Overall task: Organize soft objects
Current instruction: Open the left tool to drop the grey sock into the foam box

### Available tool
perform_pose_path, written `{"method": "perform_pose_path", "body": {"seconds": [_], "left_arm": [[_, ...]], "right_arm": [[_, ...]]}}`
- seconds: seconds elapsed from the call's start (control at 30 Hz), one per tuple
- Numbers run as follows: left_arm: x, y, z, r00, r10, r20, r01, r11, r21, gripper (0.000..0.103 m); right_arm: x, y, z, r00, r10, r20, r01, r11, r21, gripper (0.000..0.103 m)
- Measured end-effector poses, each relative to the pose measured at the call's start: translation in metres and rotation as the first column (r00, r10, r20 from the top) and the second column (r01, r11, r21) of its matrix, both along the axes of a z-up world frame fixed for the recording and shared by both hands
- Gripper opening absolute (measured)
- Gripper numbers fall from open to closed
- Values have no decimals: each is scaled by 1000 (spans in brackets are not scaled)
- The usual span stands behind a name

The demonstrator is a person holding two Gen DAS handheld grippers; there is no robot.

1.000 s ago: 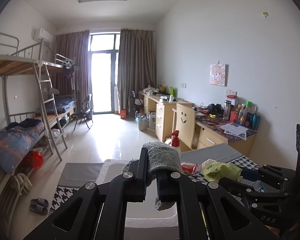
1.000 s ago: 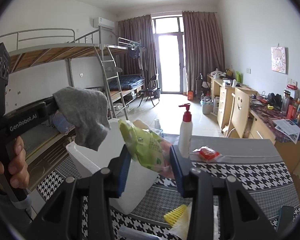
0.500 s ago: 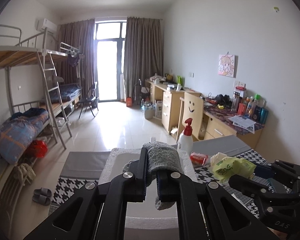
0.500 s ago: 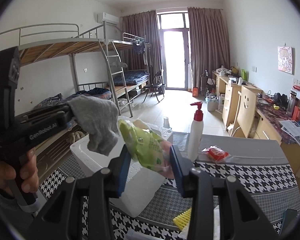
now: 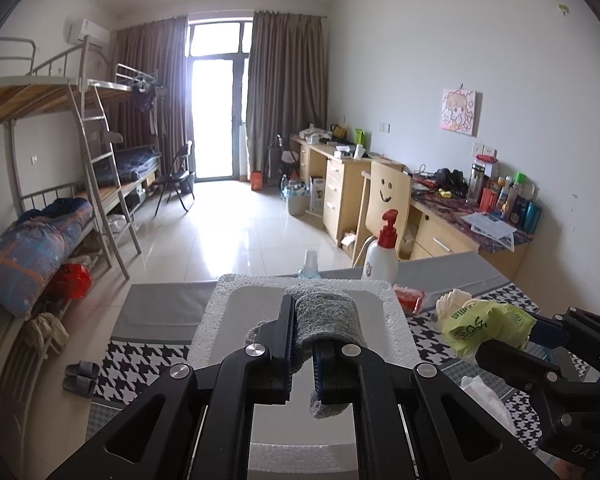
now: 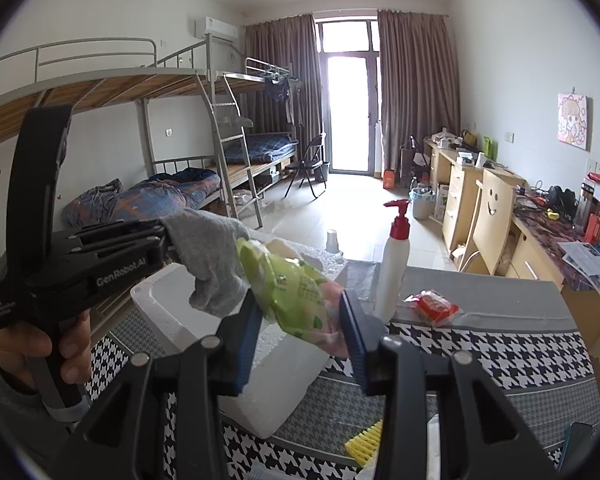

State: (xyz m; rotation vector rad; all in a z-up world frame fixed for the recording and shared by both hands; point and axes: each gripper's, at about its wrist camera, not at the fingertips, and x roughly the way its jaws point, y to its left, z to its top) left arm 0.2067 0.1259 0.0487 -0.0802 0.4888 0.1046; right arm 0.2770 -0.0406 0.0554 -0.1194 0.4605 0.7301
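My left gripper (image 5: 302, 346) is shut on a grey sock (image 5: 326, 316) and holds it over the white foam box (image 5: 220, 312). In the right wrist view the left gripper (image 6: 164, 242) shows at the left with the sock (image 6: 210, 260) hanging over the box (image 6: 160, 312). My right gripper (image 6: 300, 332) is shut on a green soft pack (image 6: 296, 292), held above the box's near corner. In the left wrist view the right gripper (image 5: 536, 340) with the green pack (image 5: 480, 326) is at the right, beside the box.
A white pump bottle with a red top (image 6: 394, 264) and a small red packet (image 6: 434, 304) stand on the houndstooth-covered table (image 6: 500, 356). A yellow brush (image 6: 366, 440) lies near the front. A small clear bottle (image 5: 310, 266) stands behind the box.
Both grippers have tilted and lowered toward the foam box, each holding its object. The sock now hangs closer over the box and the green pack is nearer to it.
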Motion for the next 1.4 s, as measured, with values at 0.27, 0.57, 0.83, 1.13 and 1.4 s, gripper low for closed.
{"method": "perform_pose_path", "body": {"seconds": [0.27, 0.57, 0.83, 1.13, 1.4], "left_arm": [[4, 2, -4, 1000, 6, -21, -6, 1000, 8, 76], [2, 2, -6, 999, 42, -29, -41, 998, 44, 100], [0, 12, -9, 998, 61, -31, -60, 998, 37, 100], [-8, 18, -12, 999, 51, -8, -51, 997, 51, 100], [-9, 22, -14, 998, 66, -7, -65, 995, 71, 100]], "right_arm": [[4, 4, 0, 1000, 2, -4, -2, 1000, -9, 44], [5, 6, 0, 1000, -2, -6, 2, 1000, -12, 44], [4, 11, 1, 1000, 19, 2, -19, 1000, -18, 44], [7, 23, 1, 998, 66, -4, -66, 997, -31, 44], [13, 33, -1, 991, 132, -32, -133, 990, -48, 44]]}}
